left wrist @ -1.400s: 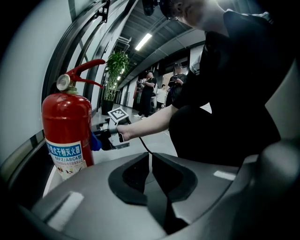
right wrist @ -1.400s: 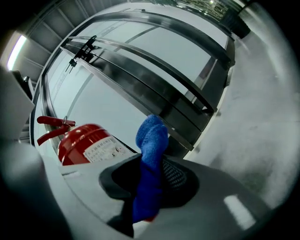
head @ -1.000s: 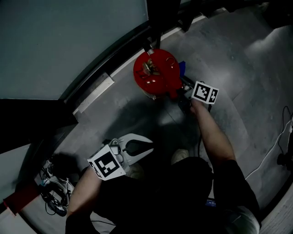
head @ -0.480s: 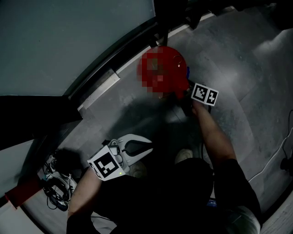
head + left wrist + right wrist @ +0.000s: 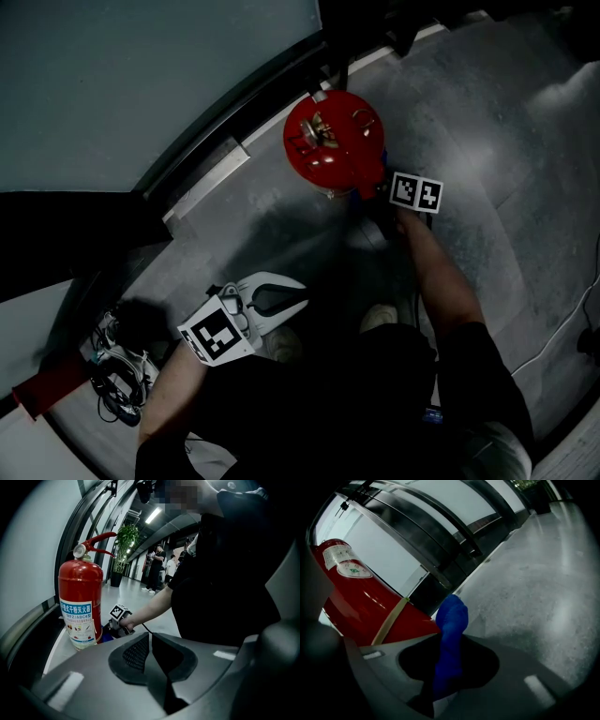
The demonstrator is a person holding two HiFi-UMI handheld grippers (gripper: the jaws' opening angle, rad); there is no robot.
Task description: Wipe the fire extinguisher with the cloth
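Where your right gripper is held out, its jaws are pinched on the blue cloth, and a fold stands out past the tips. Just left of those jaws is the red fire extinguisher, close beside the cloth; you cannot tell whether they touch. It stands on the grey floor.

Your left gripper has its jaws together with nothing between them. It is held low, and the extinguisher is well ahead and left of its tips.

Beyond, a dark-framed glass wall runs behind the extinguisher. A potted plant and standing people are far down the corridor.
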